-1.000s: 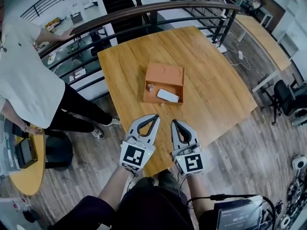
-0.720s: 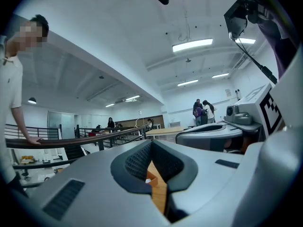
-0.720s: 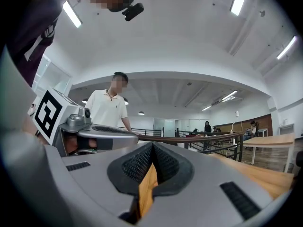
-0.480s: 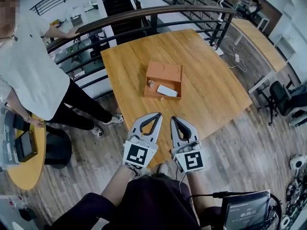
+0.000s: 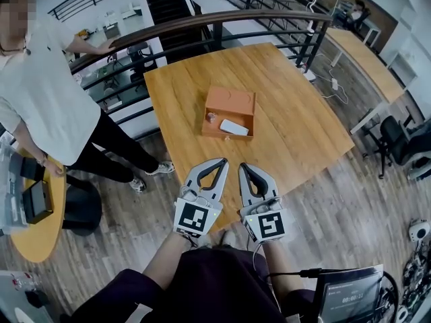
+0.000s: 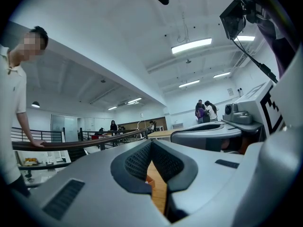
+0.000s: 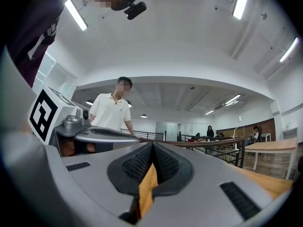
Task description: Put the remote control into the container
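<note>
- I see a table (image 5: 296, 113) of smooth, warm wood with a soft sheen.
- The container (image 5: 232, 99) looks matt; I cannot tell its material.
- The remote control (image 5: 234, 127) seems smooth white plastic.
- My left gripper (image 5: 221, 160) and right gripper (image 5: 244, 167) have matt grey plastic shells, with rough black pads (image 6: 137, 162).

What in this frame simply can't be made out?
- Head view: the pale item beside the remote control in the container is too small to identify; so is the speck on the table before it.
- Gripper views: the remote control is hidden behind the left gripper and right gripper bodies; only a wooden sliver shows.
</note>
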`<state>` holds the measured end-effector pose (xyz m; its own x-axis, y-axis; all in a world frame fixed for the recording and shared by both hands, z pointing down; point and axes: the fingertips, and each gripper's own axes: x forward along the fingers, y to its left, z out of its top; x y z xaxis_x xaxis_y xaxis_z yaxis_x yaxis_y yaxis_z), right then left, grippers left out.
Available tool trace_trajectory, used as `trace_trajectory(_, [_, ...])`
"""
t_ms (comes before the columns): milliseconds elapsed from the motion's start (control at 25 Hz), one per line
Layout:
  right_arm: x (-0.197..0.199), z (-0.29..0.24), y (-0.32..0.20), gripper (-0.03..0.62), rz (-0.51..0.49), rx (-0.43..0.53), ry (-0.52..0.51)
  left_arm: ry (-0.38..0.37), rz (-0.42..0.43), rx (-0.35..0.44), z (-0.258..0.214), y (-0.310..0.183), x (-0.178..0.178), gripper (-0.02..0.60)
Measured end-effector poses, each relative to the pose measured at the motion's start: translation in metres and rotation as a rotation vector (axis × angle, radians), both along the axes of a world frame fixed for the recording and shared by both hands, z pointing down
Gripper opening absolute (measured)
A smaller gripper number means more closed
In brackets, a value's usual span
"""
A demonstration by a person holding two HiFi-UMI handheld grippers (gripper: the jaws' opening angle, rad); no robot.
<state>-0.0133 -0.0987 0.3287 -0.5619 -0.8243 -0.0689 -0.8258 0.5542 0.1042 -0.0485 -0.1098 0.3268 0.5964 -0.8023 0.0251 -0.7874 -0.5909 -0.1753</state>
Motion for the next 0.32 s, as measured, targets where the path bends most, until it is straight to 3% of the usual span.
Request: trace_trajectory(320, [0.0073, 0.0038, 0.0028, 0.015, 0.006, -0.001, 0.003, -0.012, 0.006, 0.006, 0.0034, 0.0033, 0.0075, 0.01])
